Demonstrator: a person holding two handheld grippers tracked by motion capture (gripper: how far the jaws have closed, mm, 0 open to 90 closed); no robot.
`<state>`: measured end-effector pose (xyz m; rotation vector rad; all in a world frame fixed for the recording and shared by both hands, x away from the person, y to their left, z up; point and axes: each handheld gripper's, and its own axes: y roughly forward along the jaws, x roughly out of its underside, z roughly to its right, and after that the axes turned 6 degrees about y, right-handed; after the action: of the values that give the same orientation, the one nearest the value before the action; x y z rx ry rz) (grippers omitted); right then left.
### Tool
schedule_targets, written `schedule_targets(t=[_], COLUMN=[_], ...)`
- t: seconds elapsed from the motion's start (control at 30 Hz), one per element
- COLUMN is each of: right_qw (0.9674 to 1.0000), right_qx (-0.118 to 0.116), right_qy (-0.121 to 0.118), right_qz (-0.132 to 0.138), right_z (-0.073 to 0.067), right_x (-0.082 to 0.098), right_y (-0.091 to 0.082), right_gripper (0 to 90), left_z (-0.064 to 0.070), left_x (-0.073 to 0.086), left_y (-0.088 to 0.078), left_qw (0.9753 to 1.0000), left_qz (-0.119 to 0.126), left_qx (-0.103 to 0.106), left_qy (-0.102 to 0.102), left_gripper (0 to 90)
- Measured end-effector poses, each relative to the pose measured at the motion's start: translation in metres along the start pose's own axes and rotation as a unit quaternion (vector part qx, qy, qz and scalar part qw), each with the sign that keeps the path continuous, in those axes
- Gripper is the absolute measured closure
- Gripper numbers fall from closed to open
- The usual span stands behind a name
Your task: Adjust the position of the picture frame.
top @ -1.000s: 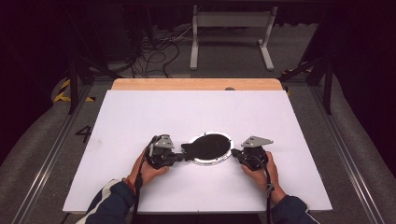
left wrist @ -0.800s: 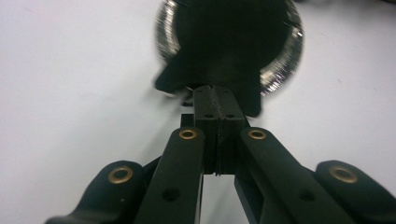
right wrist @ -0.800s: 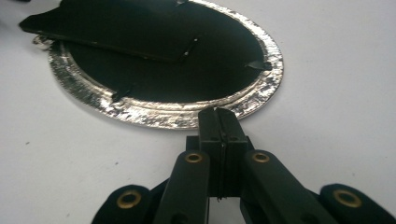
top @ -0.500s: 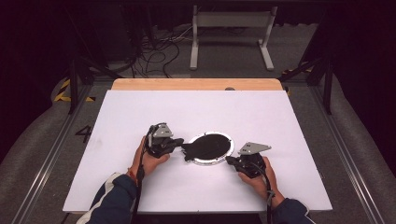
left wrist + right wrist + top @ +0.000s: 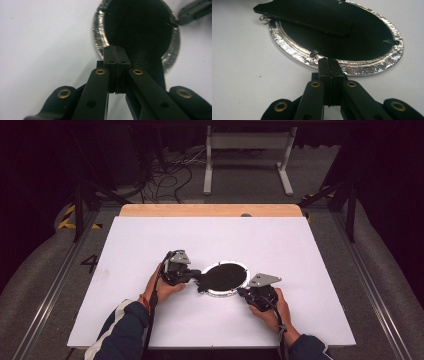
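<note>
Foil-rimmed black disc [image 5: 223, 277] between two grippers on the white tabletop [image 5: 300, 250]
Left gripper [image 5: 117, 56] fingers closed at its left edge; right gripper [image 5: 329, 63] fingers closed, empty, at the near rim

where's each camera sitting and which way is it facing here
High view: above the person's side, looking forward and down on the white table; both hands, left gripper, right gripper.
Left gripper view: rides the left gripper, facing the foil-rimmed black disc; shut jaws.
Right gripper view: rides the right gripper, jaws shut at the disc's rim.
All share the disc.
</note>
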<state>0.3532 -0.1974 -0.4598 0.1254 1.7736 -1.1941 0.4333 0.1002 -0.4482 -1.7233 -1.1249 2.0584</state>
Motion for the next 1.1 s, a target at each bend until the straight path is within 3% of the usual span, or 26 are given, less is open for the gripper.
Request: schedule_targets(t=[0.03, 0.13, 0.3, 0.4, 0.47, 0.57, 0.67, 0.93, 1.03, 1.1], right_qw=[1.0000, 1.0000, 1.0000, 1.0000, 1.0000, 1.0000, 0.9999, 0.9995, 0.9994, 0.9996], right_qx=[0.001, 0.003, 0.006, 0.004, 0.005, 0.003, 0.005, 0.014, 0.018, 0.009], right_qy=[0.000, 0.003, 0.000, 0.003, 0.002, 0.005, 0.012, 0.028, 0.027, 0.023], right_qz=[-0.001, 0.000, -0.001, -0.001, 0.000, 0.000, -0.001, -0.002, -0.004, -0.011], right_z=[0.000, 0.002, 0.002, 0.002, 0.002, 0.003, 0.006, 0.018, 0.018, 0.013], right_x=[-0.001, -0.002, -0.002, -0.003, -0.003, -0.004, -0.006, -0.014, -0.014, -0.012], right_y=[0.001, 0.003, 0.003, 0.003, 0.004, 0.005, 0.006, 0.013, 0.013, 0.009], right_gripper=[90.0, 90.0, 90.0, 90.0, 90.0, 90.0, 90.0, 90.0, 90.0, 90.0], left_z=[0.002, 0.001, -0.005, -0.007, -0.008, -0.009, -0.006, 0.005, 0.011, 0.015], left_x=[-0.002, -0.003, -0.001, 0.001, 0.002, 0.003, 0.005, 0.017, 0.019, 0.019], left_y=[0.000, -0.001, 0.007, 0.013, 0.013, 0.012, 0.007, 0.001, 0.000, 0.000], left_qw=[0.9998, 0.9980, 0.9971, 0.9965, 0.9976, 0.9979, 0.9980, 0.9994, 0.9998, 0.9997], left_qz=[-0.007, -0.014, -0.027, -0.044, -0.035, -0.036, -0.044, -0.024, -0.016, -0.018], left_qx=[-0.013, -0.055, -0.070, -0.067, -0.058, -0.053, -0.036, -0.018, -0.008, -0.007], left_qy=[0.013, 0.026, 0.015, 0.025, 0.011, 0.012, 0.027, 0.015, 0.009, 0.013], left_gripper=[90.0, 87.7, 89.3, 89.4, 89.6, 89.9, 90.0, 90.0, 90.0, 90.0])
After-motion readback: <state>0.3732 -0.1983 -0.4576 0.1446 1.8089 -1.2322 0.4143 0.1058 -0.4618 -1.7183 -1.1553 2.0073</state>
